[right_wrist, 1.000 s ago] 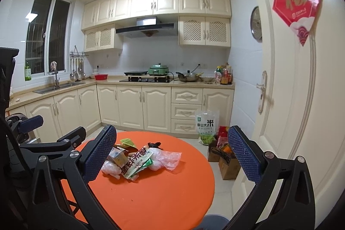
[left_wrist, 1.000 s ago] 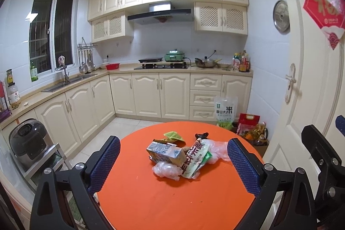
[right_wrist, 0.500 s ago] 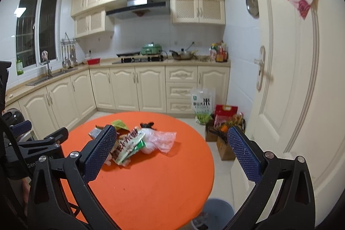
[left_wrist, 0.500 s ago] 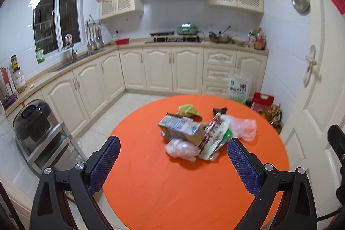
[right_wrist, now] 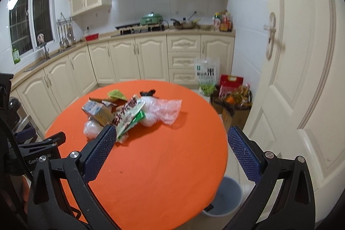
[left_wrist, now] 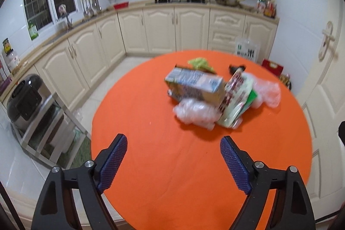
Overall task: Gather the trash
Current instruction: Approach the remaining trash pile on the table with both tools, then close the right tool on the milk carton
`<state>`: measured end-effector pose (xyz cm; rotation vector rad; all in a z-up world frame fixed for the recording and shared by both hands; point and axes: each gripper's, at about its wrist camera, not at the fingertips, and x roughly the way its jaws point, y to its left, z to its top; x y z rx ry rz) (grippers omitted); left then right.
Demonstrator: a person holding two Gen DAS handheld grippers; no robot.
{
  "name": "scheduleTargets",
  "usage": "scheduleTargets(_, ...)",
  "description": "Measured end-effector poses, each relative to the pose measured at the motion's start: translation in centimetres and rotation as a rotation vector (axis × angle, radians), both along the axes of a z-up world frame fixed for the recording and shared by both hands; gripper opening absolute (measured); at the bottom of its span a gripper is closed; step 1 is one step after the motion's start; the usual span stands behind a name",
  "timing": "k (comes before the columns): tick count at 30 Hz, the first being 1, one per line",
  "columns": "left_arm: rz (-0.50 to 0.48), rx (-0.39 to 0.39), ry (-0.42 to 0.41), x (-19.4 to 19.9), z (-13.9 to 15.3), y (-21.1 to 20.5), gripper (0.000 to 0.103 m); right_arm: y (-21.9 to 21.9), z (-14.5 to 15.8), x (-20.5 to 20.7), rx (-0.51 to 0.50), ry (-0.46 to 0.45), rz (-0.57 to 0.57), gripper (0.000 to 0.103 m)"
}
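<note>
A heap of trash lies on the round orange table (left_wrist: 172,176): a blue and tan carton (left_wrist: 195,84), crumpled clear plastic (left_wrist: 195,114), a red and white snack wrapper (left_wrist: 236,98), a thin clear bag (left_wrist: 267,93) and a green wrapper (left_wrist: 200,63). My left gripper (left_wrist: 173,140) hovers over the table's near side, short of the heap. Its jaws are closing with nothing between them. My right gripper (right_wrist: 170,130) stands open and empty over the table (right_wrist: 161,165), with the snack wrapper (right_wrist: 127,116) and carton (right_wrist: 97,112) just past its left finger.
A grey-blue bin (right_wrist: 226,195) stands on the floor under the table's right edge. A rice bag (right_wrist: 206,74) and boxes of goods (right_wrist: 235,98) sit by the white door (right_wrist: 301,79). A rice cooker on a rack (left_wrist: 24,98) is at the left. Cabinets line the far walls.
Both grippers have dipped and come closer to the table, so the heap looks larger. The left jaws have narrowed. The bin has come into the right wrist view.
</note>
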<state>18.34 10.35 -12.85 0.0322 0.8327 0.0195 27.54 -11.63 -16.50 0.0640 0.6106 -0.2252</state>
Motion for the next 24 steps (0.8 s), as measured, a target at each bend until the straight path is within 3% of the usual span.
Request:
scheduleTargets(8,0.018,-0.019,0.090,6.0,-1.9,1.8,0.069,2.1,-2.8,4.6,0.045,0.086,0.086,0.103)
scheduleTargets(17,0.040,-0.033,0.115,10.5,-3.2,3.9,0.071,6.1,-4.8,11.2,0.029,0.157,0.220,0.103)
scheduleTargets(24,0.074,-0.073,0.133,11.8,-4.7,6.9,0.071,8.0,-5.9,15.2,0.015,0.188,0.274,0.103)
